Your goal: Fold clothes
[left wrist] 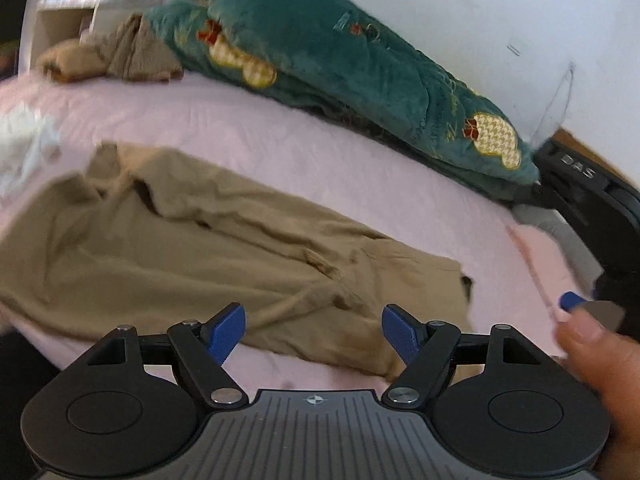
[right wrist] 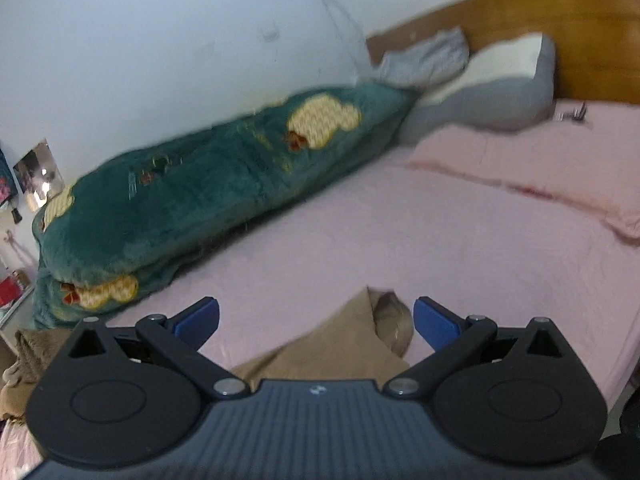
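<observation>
Presently on the bed: one pair of tan trousers [left wrist: 208, 248], spread rumpled across the pink bedsheet [left wrist: 280, 148], one end lying toward the lower right of the left wrist view, the fabric creased along its middle. Left gripper [left wrist: 313, 334]: blue-padded fingers [left wrist: 228, 330] spread wide apart, holding nothing, positioned over the near edge of the trousers. Right gripper [right wrist: 316, 322]: fingers likewise apart and empty, with a corner of the trousers [right wrist: 352, 344] showing between them, the cloth turned back there to expose a greyer inner face. Further items: a teal plush blanket [left wrist: 320, 60] with cream houndstooth motifs, rolled long against the white wall [right wrist: 160, 40]; a second brown garment [left wrist: 120, 54], bunched at the blanket's far end; a white cloth [left wrist: 24, 148] at the left margin, blurred; a pink pillow [right wrist: 540, 168] lying flat near the head of the bed; a grey-and-white pillow [right wrist: 492, 92] propped against the wooden headboard [right wrist: 560, 20]; a grey cloth [right wrist: 428, 56] beside it. A thumb [left wrist: 592, 352] shows at the lower right of the left wrist view.
</observation>
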Demonstrator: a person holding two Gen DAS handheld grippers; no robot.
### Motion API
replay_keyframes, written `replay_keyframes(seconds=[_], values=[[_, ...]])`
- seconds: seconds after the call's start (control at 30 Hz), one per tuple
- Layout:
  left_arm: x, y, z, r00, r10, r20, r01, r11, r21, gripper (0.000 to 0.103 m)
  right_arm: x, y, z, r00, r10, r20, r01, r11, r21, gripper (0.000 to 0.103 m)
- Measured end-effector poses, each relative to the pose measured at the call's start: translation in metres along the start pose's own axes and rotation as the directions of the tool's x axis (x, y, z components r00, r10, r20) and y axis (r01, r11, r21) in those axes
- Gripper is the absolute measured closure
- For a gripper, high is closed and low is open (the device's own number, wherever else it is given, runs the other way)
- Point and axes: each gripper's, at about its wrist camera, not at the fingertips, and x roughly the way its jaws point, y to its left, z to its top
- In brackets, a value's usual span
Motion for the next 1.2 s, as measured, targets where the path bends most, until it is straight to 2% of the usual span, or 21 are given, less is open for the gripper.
replay_keyframes(seconds=[0.1, 0.2, 0.3, 0.37, 0.43, 0.5, 0.57, 0.63, 0.67, 0.7, 0.73, 0.83, 0.9, 1.03, 1.1, 1.2], values=[[-0.002, 0.011, 0.007, 0.994, 0.093, 0.053, -0.099, 0.985, 0.144, 0.026, 0.021, -0.016, 0.005, 0.986, 0.044, -0.158, -0.055, 0.996, -0.064, 0.000], [-0.001, 0.036, 0.021, 0.988, 0.136, 0.072, -0.148, 0.968, 0.200, 0.025, 0.036, -0.027, 0.010, 0.958, 0.038, -0.286, -0.090, 0.981, -0.171, 0.000], [0.011, 0.066, 0.038, 0.981, 0.188, 0.035, -0.192, 0.959, 0.207, 0.024, 0.047, -0.024, 0.019, 0.940, 0.035, -0.340, -0.132, 0.954, -0.268, 0.000], [0.017, 0.078, 0.050, 0.982, 0.189, 0.000, -0.186, 0.965, 0.185, 0.024, 0.057, -0.020, 0.022, 0.931, 0.038, -0.362, -0.163, 0.932, -0.323, 0.000], [0.022, 0.085, 0.056, 0.982, 0.188, -0.007, -0.184, 0.968, 0.172, 0.024, 0.069, -0.017, 0.025, 0.923, 0.070, -0.378, -0.204, 0.923, -0.328, 0.000], [0.032, 0.089, 0.058, 0.982, 0.186, -0.022, -0.179, 0.968, 0.175, 0.024, 0.082, -0.022, 0.027, 0.910, 0.145, -0.388, -0.257, 0.932, -0.255, 0.000], [0.044, 0.092, 0.059, 0.982, 0.183, -0.042, -0.173, 0.969, 0.176, 0.024, 0.094, -0.037, 0.029, 0.889, 0.272, -0.370, -0.327, 0.940, -0.097, 0.000], [0.057, 0.091, 0.056, 0.980, 0.189, -0.067, -0.175, 0.969, 0.176, 0.024, 0.106, -0.052, 0.029, 0.884, 0.331, -0.330, -0.334, 0.941, 0.049, 0.000], [0.064, 0.091, 0.055, 0.978, 0.193, -0.081, -0.177, 0.968, 0.176, 0.024, 0.114, -0.057, 0.028, 0.873, 0.346, -0.342, -0.332, 0.938, 0.103, 0.000], [0.070, 0.092, 0.055, 0.977, 0.195, -0.091, -0.176, 0.968, 0.177, 0.024, 0.124, -0.059, 0.026, 0.854, 0.367, -0.369, -0.338, 0.930, 0.145, 0.000], [0.074, 0.092, 0.054, 0.976, 0.198, -0.093, -0.179, 0.967, 0.182, 0.024, 0.131, -0.059, 0.025, 0.842, 0.363, -0.399, -0.333, 0.932, 0.145, 0.000], [0.081, 0.091, 0.054, 0.972, 0.218, -0.084, -0.197, 0.958, 0.207, 0.024, 0.138, -0.042, 0.028, 0.877, 0.198, -0.438, -0.257, 0.963, -0.079, 0.000], [0.084, 0.090, 0.053, 0.967, 0.240, -0.084, -0.216, 0.950, 0.227, 0.024, 0.137, -0.025, 0.030, 0.911, 0.073, -0.406, -0.199, 0.939, -0.279, 0.000], [0.089, 0.093, 0.053, 0.960, 0.261, -0.099, -0.231, 0.943, 0.239, 0.024, 0.143, -0.001, 0.032, 0.898, 0.089, -0.430, -0.275, 0.877, -0.393, 0.000], [0.091, 0.094, 0.053, 0.958, 0.266, -0.105, -0.235, 0.942, 0.238, 0.024, 0.154, 0.003, 0.027, 0.890, 0.070, -0.451, -0.279, 0.865, -0.416, 0.000], [0.095, 0.097, 0.054, 0.955, 0.275, -0.111, -0.244, 0.941, 0.233, 0.024, 0.170, -0.002, 0.020, 0.872, 0.057, -0.487, -0.283, 0.870, -0.405, 0.001]])
